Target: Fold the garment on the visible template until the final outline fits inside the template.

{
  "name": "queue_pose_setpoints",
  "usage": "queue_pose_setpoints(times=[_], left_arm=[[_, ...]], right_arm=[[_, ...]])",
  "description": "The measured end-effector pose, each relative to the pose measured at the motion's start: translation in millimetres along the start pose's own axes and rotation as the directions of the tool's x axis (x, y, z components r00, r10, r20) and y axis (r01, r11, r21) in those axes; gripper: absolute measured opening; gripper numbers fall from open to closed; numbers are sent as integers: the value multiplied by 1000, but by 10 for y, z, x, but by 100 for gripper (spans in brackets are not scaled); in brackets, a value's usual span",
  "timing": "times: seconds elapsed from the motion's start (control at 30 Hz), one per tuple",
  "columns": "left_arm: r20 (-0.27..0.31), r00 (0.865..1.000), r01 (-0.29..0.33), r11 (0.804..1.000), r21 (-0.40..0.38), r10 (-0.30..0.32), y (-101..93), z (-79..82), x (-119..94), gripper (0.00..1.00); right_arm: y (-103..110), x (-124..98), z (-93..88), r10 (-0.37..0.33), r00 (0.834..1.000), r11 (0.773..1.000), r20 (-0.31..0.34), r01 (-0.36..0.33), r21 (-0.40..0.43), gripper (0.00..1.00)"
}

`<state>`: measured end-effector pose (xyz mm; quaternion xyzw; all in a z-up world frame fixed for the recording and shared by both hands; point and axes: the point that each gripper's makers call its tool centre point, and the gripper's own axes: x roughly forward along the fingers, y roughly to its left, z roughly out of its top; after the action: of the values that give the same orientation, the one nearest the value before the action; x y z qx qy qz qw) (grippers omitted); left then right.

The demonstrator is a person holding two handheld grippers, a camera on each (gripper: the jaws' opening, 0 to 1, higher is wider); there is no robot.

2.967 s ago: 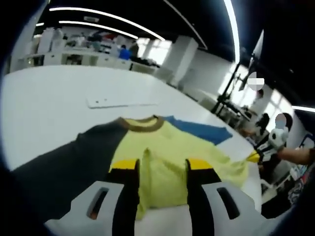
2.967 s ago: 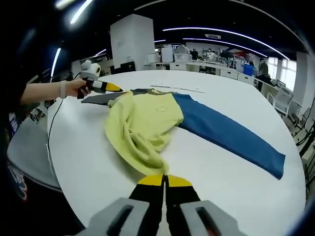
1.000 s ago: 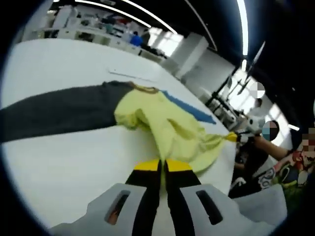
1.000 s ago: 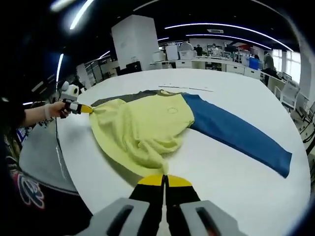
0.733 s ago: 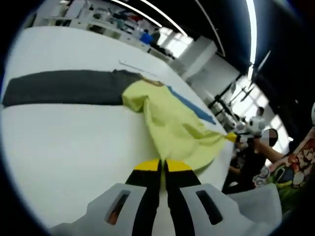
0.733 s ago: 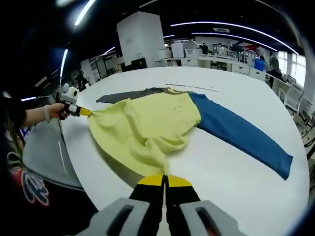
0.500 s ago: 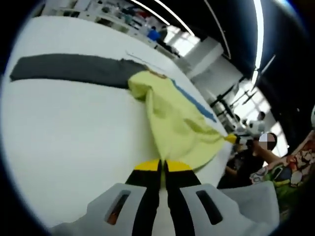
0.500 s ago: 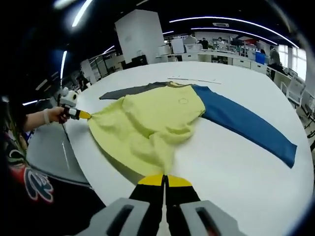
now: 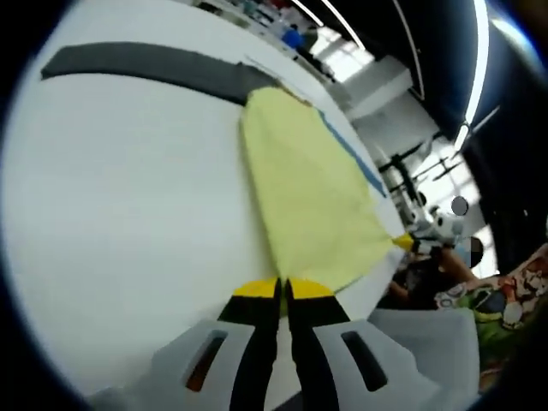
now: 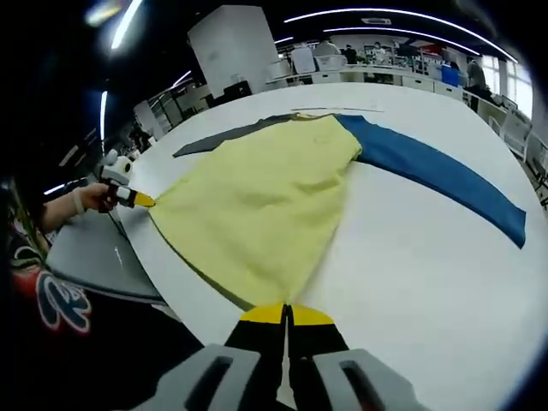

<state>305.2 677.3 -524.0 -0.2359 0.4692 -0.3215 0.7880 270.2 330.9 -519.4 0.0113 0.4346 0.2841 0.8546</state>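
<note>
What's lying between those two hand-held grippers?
In the right gripper view, the shirt's yellow body stretches between the right hand-held gripper and the left hand-held gripper, each pinching a hem corner.

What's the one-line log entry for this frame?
phase: spreading shirt | left gripper: shut on hem | right gripper: shut on hem | shirt: flat on table, sleeves out

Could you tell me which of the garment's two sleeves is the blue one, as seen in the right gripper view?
The blue sleeve stretches toward the right side; the dark grey sleeve runs off to the left.
</note>
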Motion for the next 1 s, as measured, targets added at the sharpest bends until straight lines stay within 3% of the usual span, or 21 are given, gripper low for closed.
queue_pose_setpoints(times=[0.53, 1.0], left_arm=[[15, 1000, 2, 1000, -29, -2, 41, -57, -8, 0], [25, 1000, 14, 1000, -2, -14, 73, -64, 3, 0]], right_arm=[[-21, 44, -138, 5, 998, 1000, -58, -6, -15, 0], [-32, 84, -193, -3, 995, 999, -96, -3, -53, 0]])
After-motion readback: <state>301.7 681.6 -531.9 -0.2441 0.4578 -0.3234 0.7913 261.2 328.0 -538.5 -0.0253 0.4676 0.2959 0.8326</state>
